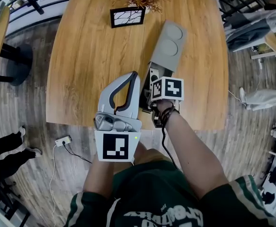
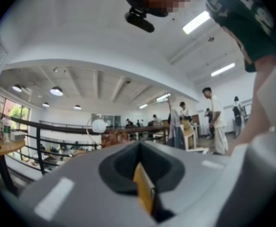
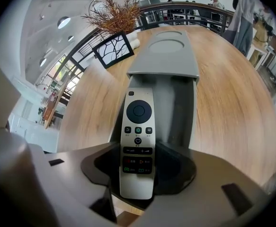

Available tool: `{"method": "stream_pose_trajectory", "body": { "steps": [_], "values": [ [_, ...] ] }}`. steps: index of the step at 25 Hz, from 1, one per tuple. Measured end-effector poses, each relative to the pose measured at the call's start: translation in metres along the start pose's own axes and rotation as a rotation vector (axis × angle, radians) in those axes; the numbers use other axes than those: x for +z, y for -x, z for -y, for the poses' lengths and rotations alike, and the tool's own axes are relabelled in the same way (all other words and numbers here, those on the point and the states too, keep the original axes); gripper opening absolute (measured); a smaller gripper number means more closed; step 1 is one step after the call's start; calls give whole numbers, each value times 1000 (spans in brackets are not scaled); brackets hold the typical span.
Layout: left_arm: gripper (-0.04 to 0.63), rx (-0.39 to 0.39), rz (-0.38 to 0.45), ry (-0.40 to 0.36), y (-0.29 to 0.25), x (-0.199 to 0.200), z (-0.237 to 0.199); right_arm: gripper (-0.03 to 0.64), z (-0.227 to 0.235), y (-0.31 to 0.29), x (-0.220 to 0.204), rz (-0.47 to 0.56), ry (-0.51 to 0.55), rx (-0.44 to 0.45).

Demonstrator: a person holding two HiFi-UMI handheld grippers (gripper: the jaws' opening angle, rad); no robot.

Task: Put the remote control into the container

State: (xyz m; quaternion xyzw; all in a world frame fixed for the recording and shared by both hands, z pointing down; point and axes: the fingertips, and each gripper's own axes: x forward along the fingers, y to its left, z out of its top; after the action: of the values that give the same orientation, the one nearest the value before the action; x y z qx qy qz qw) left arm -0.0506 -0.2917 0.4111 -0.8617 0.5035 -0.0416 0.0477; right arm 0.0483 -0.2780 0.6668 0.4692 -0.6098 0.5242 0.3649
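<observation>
The right claw (image 3: 138, 167) is clamped on the near end of the remote control (image 3: 138, 126). Its far end reaches over the open container (image 3: 178, 103) just ahead on the worktop (image 3: 232, 112). Lowering and letting go look left to do. The left claw (image 2: 138, 150) is closed on nothing.

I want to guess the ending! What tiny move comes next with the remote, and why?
Probably ease the right gripper down a little, then let go. Its jaws are shut on the slim silver remote control, already lined up over the open grey plastic container, whose flat grey lid is slid back.
</observation>
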Motion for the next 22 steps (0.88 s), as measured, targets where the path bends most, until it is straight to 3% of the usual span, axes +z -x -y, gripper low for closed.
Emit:
{"method": "stream_pose_trajectory", "body": {
  "steps": [6, 22],
  "values": [
    [-2, 30, 18, 119, 3, 1, -5, 213, -4, -8, 2, -56, -15, 6],
    [-1, 5, 7, 87, 13, 4, -6, 215, 1, -10, 6, -77, -1, -51]
  ]
}}
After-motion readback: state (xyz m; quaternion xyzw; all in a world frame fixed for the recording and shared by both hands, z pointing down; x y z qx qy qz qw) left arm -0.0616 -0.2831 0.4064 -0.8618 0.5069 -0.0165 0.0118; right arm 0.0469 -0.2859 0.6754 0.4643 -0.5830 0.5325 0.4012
